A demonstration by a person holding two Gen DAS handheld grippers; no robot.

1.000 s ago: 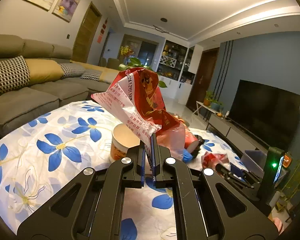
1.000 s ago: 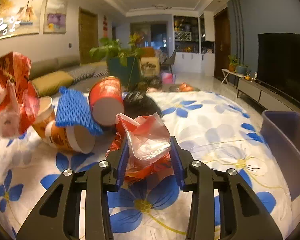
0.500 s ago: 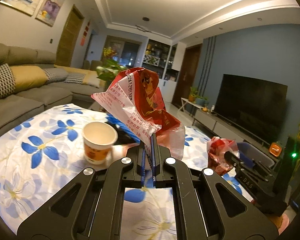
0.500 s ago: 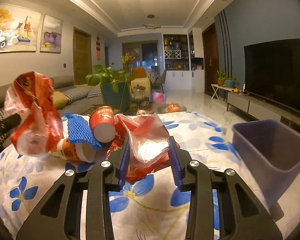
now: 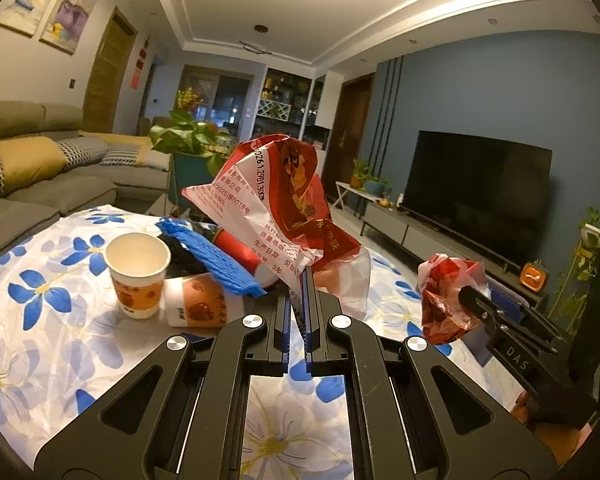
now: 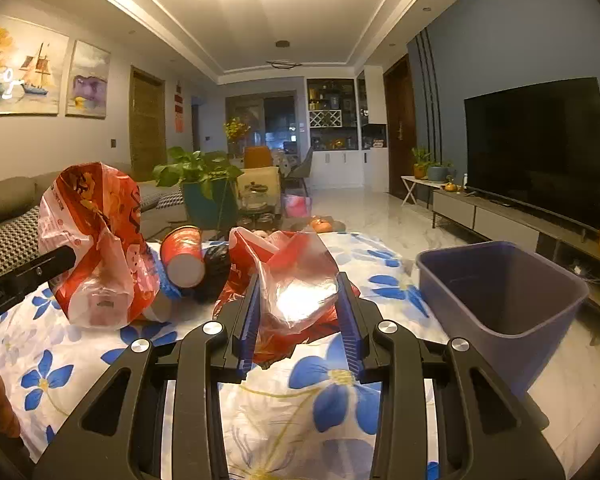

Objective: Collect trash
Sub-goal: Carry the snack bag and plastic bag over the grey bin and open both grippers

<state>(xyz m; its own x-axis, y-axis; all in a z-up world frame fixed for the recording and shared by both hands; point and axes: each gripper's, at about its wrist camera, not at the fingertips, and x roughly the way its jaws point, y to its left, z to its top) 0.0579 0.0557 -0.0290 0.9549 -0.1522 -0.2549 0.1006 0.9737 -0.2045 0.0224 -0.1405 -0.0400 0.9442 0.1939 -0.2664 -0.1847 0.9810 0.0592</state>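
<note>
My left gripper [image 5: 297,300] is shut on a crumpled red and white snack bag [image 5: 271,196], held up above the flowered tablecloth [image 5: 39,320]; the same bag [image 6: 95,240] hangs at the left of the right wrist view. My right gripper [image 6: 297,308] is shut on a red and clear plastic wrapper [image 6: 291,284], lifted off the cloth, and shows with its wrapper [image 5: 448,296] at the right of the left wrist view. A purple bin [image 6: 500,292] stands to the right. Paper cups [image 5: 139,276], a blue foam net [image 5: 215,260] and a red cup [image 6: 183,256] lie on the table.
A grey sofa [image 5: 39,184] runs along the left. A potted plant [image 6: 203,184] stands beyond the table's far edge. The TV [image 6: 540,144] and its low cabinet line the right wall. A dark crumpled item [image 6: 215,268] lies beside the red cup.
Both grippers have swung to the right with their trash. The bin has come closer in the right wrist view, and the right gripper has risen off the cloth.
</note>
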